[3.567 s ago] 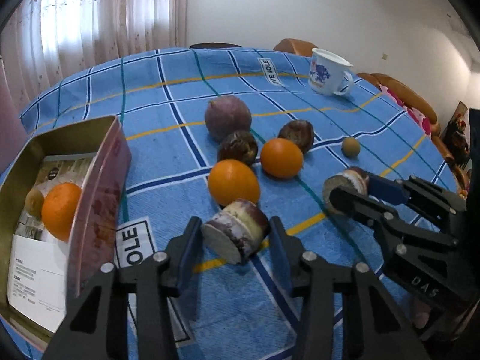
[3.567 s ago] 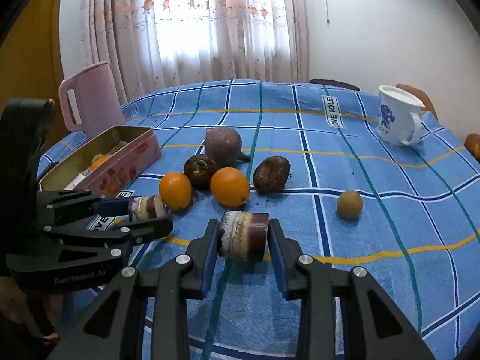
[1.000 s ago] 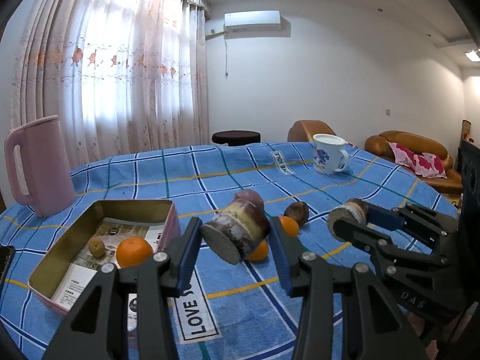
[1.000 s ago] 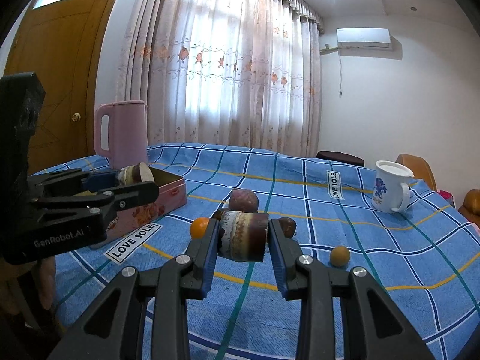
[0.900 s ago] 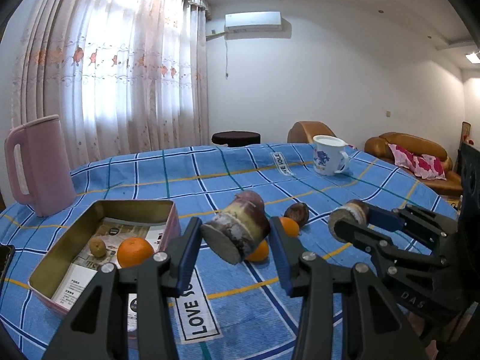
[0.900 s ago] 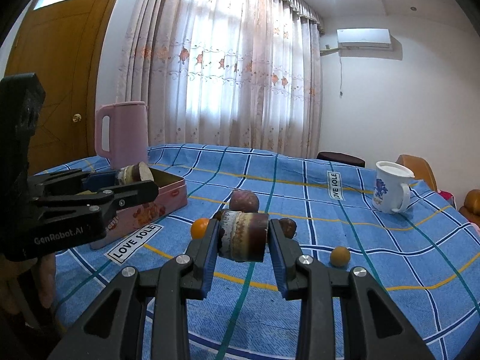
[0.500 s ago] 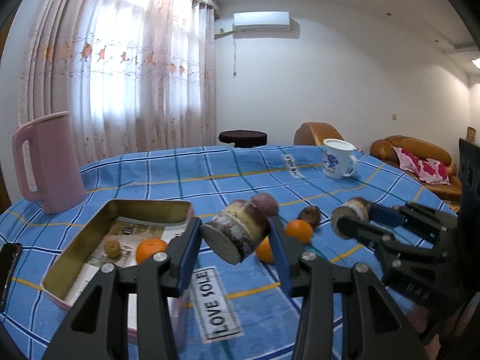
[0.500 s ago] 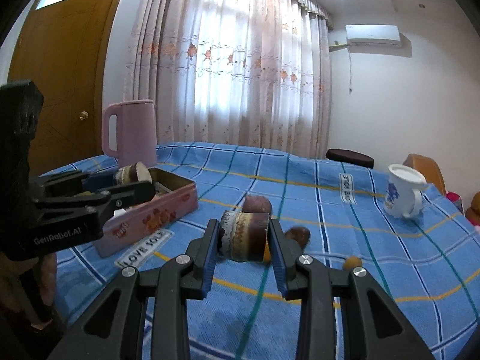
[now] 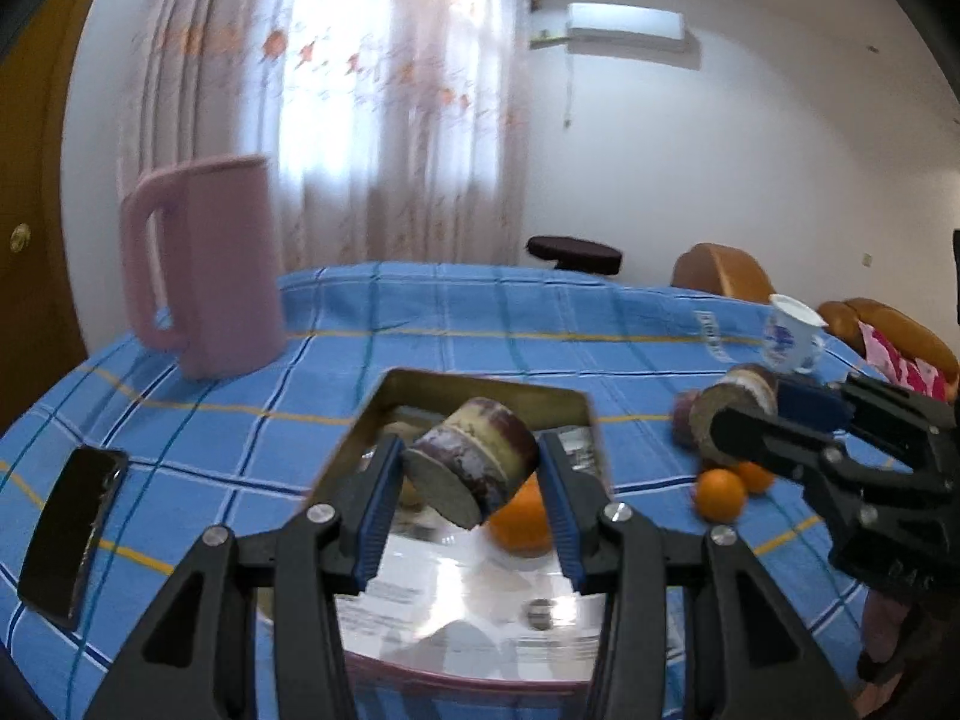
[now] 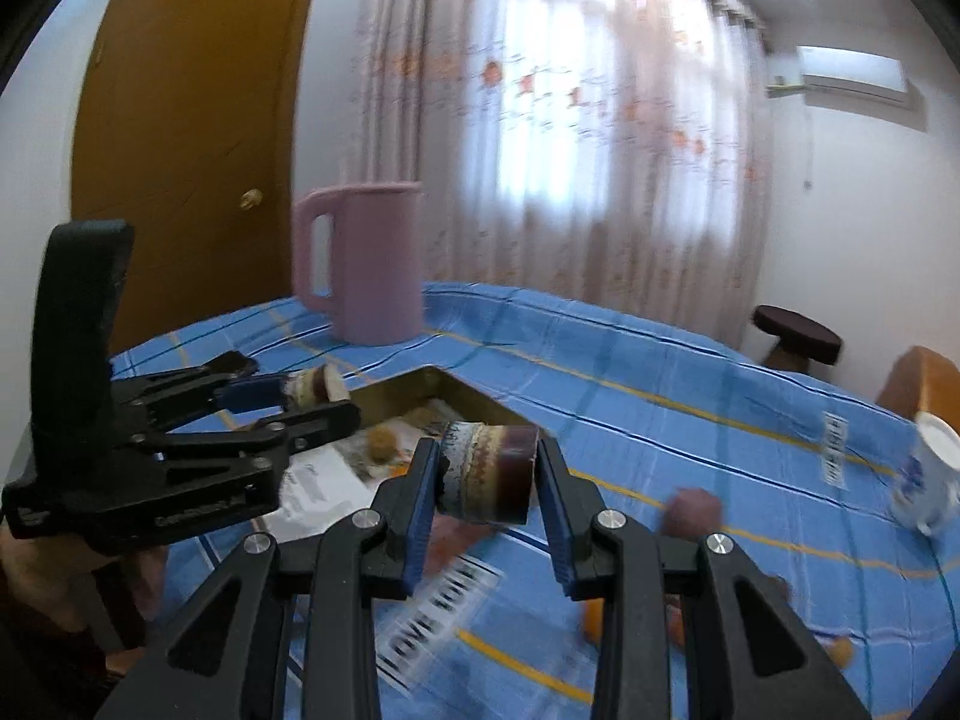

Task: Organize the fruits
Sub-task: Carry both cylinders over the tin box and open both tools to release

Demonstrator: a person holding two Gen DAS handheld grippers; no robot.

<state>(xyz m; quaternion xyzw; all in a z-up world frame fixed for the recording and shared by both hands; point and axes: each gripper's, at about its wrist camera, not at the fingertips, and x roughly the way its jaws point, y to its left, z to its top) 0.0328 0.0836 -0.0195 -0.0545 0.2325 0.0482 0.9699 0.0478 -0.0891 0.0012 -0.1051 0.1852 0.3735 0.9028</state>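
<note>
My left gripper is shut on a short purple sugarcane piece and holds it above the open tin box. The box holds an orange and a small brown fruit. My right gripper is shut on a second sugarcane piece and holds it above the box's near right corner. It also shows in the left wrist view. Two oranges and a purple round fruit lie on the blue cloth right of the box.
A pink jug stands behind the box at the left. A black phone lies at the left table edge. A white mug stands at the far right. A dark stool and brown chairs stand beyond the table.
Both grippers have swung left with their sugarcane pieces, from over the loose fruits to over the tin box. The view is blurred by the motion.
</note>
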